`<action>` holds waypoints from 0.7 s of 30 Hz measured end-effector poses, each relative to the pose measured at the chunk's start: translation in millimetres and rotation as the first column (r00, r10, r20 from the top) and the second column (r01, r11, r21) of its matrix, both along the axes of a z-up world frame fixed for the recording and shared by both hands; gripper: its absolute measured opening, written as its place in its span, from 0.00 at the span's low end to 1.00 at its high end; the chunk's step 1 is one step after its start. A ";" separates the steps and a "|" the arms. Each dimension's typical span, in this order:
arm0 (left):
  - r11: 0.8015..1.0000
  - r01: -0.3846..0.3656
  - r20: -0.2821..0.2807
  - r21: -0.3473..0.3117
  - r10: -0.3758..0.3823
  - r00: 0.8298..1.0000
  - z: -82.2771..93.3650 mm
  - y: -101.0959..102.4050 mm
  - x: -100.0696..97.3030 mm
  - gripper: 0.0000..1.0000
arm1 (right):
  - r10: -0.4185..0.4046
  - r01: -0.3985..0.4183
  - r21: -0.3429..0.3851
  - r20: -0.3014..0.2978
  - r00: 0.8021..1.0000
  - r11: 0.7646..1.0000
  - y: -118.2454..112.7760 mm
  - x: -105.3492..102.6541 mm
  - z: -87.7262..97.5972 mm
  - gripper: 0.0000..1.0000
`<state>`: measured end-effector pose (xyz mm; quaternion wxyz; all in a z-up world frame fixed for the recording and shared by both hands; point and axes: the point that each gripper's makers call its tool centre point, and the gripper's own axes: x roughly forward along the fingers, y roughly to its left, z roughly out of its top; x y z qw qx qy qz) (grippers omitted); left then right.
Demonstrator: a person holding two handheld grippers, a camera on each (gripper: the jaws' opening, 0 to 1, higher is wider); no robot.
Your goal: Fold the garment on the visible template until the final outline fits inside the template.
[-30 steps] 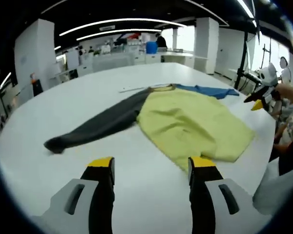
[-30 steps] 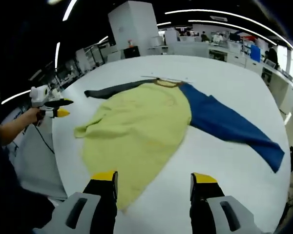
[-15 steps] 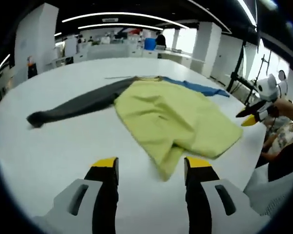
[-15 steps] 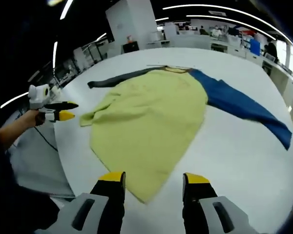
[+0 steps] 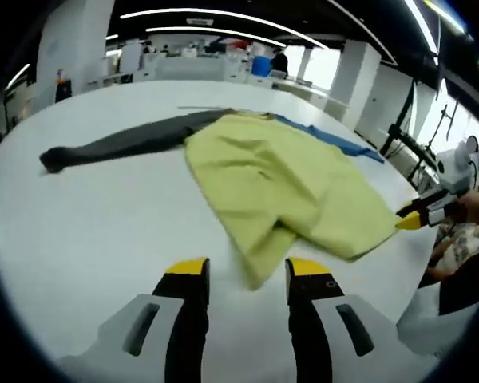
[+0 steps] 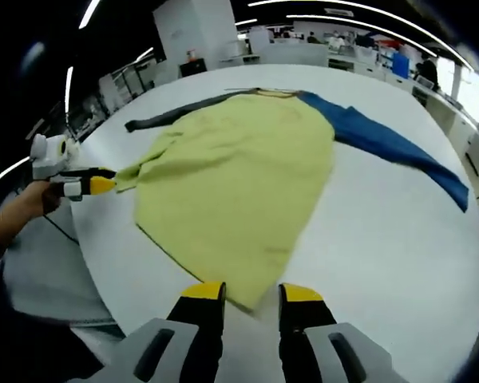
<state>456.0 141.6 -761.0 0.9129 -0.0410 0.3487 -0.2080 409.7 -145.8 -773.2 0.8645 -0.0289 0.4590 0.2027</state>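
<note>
A garment with a yellow-green body point(image 5: 279, 175), a dark grey sleeve point(image 5: 120, 144) and a blue sleeve point(image 5: 335, 142) lies flat on the white table point(image 5: 80, 231). My left gripper point(image 5: 247, 270) stands open with narrowed jaws, and a hem corner lies between their tips. In the right gripper view the body point(image 6: 239, 175) spreads toward me. My right gripper point(image 6: 252, 293) is open but narrow around the other hem corner. The right gripper point(image 5: 411, 217) comes in at the garment's right edge; the left gripper point(image 6: 104, 182) reaches the hem from the left. A thin line point(image 6: 239, 89) lies by the collar.
The table's rounded edge runs close below both grippers. A person's hand point(image 6: 16, 211) holds the left gripper beyond the rim. Desks, pillars and a stand point(image 5: 399, 120) are far behind the table.
Both grippers have come down and forward to the hem, each onto one corner. Their jaws have narrowed. The garment itself has not moved.
</note>
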 end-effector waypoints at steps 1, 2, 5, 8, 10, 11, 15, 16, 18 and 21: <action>1.000 0.000 -0.004 -0.004 0.000 1.000 -0.9 -1.1 -0.4 0.30 | -0.006 0.006 0.000 -0.005 1.000 1.000 0.6 -1.3 -0.7 0.19; 1.000 0.003 -0.006 -0.005 -0.003 1.000 -2.3 -3.0 -0.7 0.29 | -0.025 0.025 0.004 0.002 1.000 1.000 0.5 -0.2 -0.3 0.17; 1.000 -0.002 -0.021 0.003 0.002 1.000 -6.9 -3.5 -1.6 0.24 | -0.058 0.058 -0.009 -0.002 0.998 0.998 0.1 -0.4 -0.7 0.13; 0.999 -0.034 -0.011 -0.010 0.034 0.999 -6.5 -1.2 1.0 0.19 | -0.075 0.075 -0.031 -0.001 0.997 0.997 1.6 -0.8 -1.2 0.10; 0.999 -0.035 -0.015 -0.015 0.035 0.999 -7.5 -2.6 1.4 0.16 | -0.081 0.081 -0.042 0.002 0.997 0.996 4.2 -1.6 -1.9 0.08; 0.999 -0.030 -0.014 -0.010 0.030 0.999 -8.6 -3.2 1.8 0.14 | -0.091 0.091 -0.056 0.008 0.996 0.994 3.3 -1.0 -2.0 0.08; 0.999 -0.032 -0.031 -0.007 0.032 0.999 -10.6 -4.3 0.0 0.02 | -0.110 0.112 -0.105 0.026 0.994 0.988 2.3 -0.2 -3.5 0.04; 0.999 -0.033 -0.031 -0.011 0.033 0.999 -10.8 -4.4 0.3 0.02 | -0.089 0.092 -0.100 0.026 0.996 0.991 7.0 -1.3 -3.7 0.01; 0.999 -0.034 -0.035 -0.003 0.034 0.999 -11.1 -3.7 -0.6 0.01 | -0.076 0.079 -0.117 0.033 0.997 0.990 8.2 -1.4 -3.5 0.00; 0.999 -0.036 -0.028 -0.005 0.035 0.999 -6.5 -4.5 -1.0 0.00 | -0.066 0.069 -0.117 0.030 0.997 0.991 6.0 0.4 -3.2 0.00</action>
